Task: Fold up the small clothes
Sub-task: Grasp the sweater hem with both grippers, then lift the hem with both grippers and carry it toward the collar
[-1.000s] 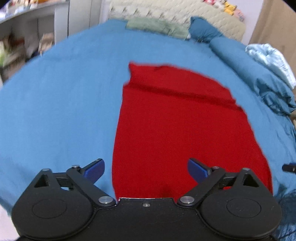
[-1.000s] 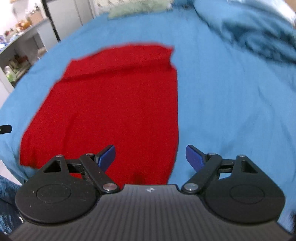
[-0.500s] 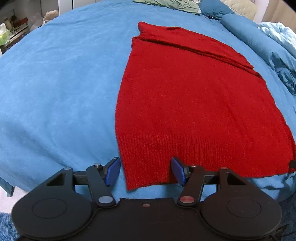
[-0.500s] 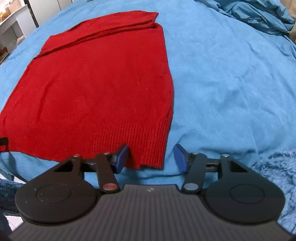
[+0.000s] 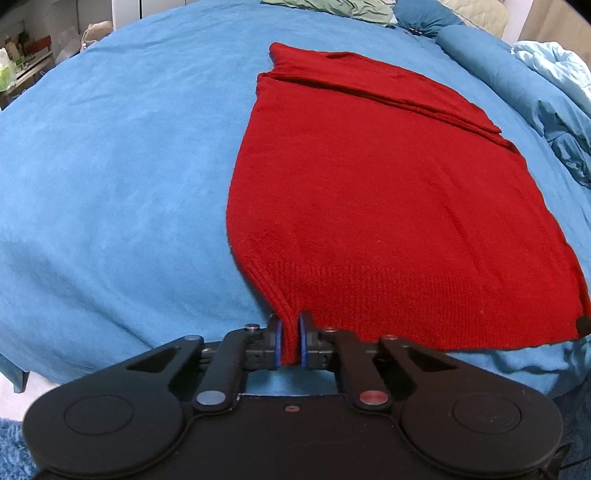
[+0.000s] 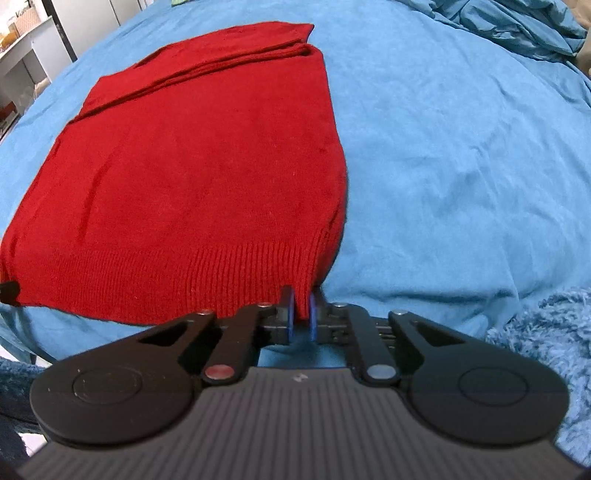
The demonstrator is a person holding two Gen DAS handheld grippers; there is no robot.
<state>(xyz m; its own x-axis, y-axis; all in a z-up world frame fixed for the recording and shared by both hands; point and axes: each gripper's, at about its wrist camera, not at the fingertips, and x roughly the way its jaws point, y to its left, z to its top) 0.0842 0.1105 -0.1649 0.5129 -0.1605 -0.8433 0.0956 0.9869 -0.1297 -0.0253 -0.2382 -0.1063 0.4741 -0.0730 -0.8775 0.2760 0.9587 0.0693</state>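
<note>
A red knit sweater [image 5: 388, 206] lies flat on the blue bed, its sleeves folded across the far end and its ribbed hem nearest me; it also shows in the right wrist view [image 6: 192, 155]. My left gripper [image 5: 290, 341] is shut on the hem's near left corner. My right gripper [image 6: 301, 314] is shut on the hem's near right corner. Both pinched corners are pulled up slightly off the sheet. The tip of the right gripper shows at the far right of the left wrist view [image 5: 583, 325].
The blue bedsheet [image 5: 110, 184] spreads wide on both sides. A rumpled blue duvet [image 6: 517, 26] and pillows [image 5: 480, 55] lie at the far end. Shelving [image 5: 22, 59] stands at the left. A fluffy blue rug [image 6: 546, 332] lies below the bed edge.
Both grippers dropped to the sweater's hem and closed from wide open onto its two near corners, which now lift slightly.
</note>
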